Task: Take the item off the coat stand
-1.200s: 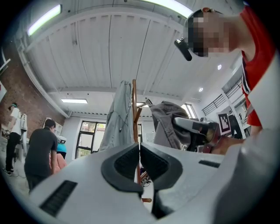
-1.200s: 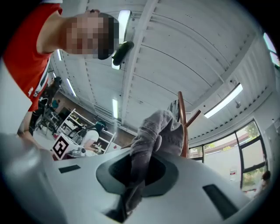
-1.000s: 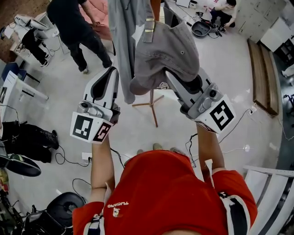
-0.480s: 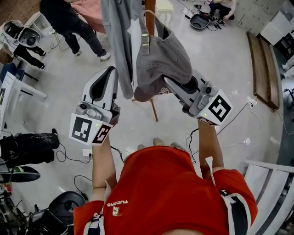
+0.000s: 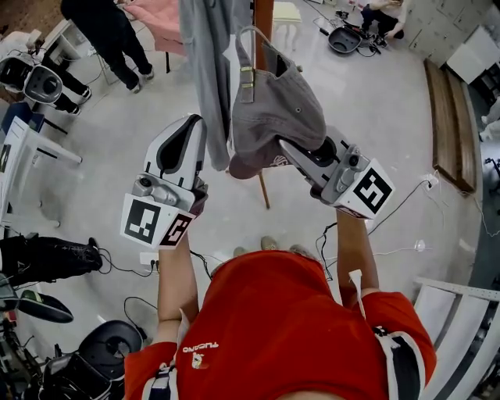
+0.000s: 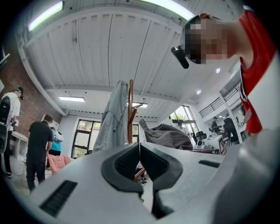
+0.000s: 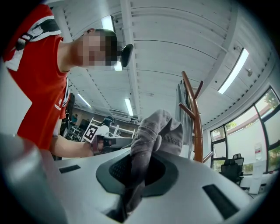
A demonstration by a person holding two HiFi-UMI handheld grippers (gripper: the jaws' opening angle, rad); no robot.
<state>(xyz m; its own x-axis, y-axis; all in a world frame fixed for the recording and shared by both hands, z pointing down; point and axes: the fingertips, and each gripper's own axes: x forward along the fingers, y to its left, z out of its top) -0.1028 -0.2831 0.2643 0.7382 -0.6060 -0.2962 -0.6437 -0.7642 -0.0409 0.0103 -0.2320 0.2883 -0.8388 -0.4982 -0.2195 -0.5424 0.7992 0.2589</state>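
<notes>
The coat stand (image 5: 263, 19) runs off the top edge; grey garment (image 5: 205, 70) too.

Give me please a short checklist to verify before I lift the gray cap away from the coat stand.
1. Grip on the cap: ok. The right gripper has its jaws shut on the cap's cloth.
2. left gripper free to help: ok. Its jaws are together with nothing between them.
3. strap clear of the coat stand: cannot tell. Its loop lies against the pole in the head view.
4. gray garment apart from the cap: not ok. It hangs right beside the cap and may be dragged along.
5. Bystanders clear: ok. The person in black stands well away.
</notes>
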